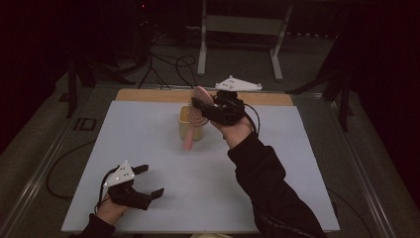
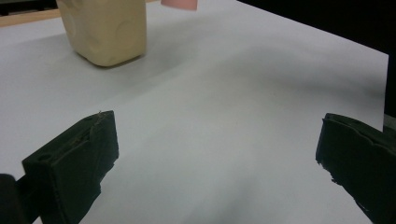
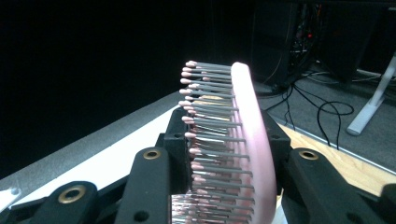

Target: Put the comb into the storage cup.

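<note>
Black jaws clamp the pink hairbrush (image 3: pixel 243 140) head between them.

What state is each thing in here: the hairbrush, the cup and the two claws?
Hairbrush: held by its head, lifted, handle hanging down in front of the cup.
Cup: upright on the white table, untouched.
Right claw: shut on the hairbrush, raised above the table.
Left claw: open, holding nothing, low over the table's near edge.
</note>
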Demonstrator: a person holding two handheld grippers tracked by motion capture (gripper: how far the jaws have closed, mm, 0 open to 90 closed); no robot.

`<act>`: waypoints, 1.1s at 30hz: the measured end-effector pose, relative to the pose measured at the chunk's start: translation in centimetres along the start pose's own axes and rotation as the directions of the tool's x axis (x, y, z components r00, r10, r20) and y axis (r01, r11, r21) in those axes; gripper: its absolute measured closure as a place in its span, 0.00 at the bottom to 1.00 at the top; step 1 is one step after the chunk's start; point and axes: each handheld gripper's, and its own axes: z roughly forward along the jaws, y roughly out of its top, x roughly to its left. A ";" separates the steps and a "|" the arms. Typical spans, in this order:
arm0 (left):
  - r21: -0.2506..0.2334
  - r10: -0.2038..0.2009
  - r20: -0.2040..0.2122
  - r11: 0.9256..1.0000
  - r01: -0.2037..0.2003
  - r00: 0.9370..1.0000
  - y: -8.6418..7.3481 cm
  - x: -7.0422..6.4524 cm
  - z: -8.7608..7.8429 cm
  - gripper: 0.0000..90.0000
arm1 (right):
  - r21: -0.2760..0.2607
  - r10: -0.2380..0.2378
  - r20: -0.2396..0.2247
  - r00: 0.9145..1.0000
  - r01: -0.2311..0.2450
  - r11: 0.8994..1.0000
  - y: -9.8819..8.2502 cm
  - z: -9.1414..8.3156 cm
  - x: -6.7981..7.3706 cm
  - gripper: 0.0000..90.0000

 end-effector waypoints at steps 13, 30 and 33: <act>-0.002 0.004 0.008 1.000 -0.004 1.000 -0.3 0.0 -0.1 0.00 | -0.025 0.001 0.040 0.999 0.000 1.000 2.1 0.3 -1.6 0.72; -0.009 0.016 0.021 1.000 -0.016 1.000 -0.3 -0.1 0.0 0.00 | -0.049 -0.008 0.090 0.996 0.012 0.999 4.4 1.4 -2.8 0.72; -0.009 0.019 0.019 1.000 -0.019 1.000 -0.3 -0.1 0.0 0.00 | -0.051 -0.005 0.096 0.995 0.010 0.999 4.6 1.5 -3.0 0.72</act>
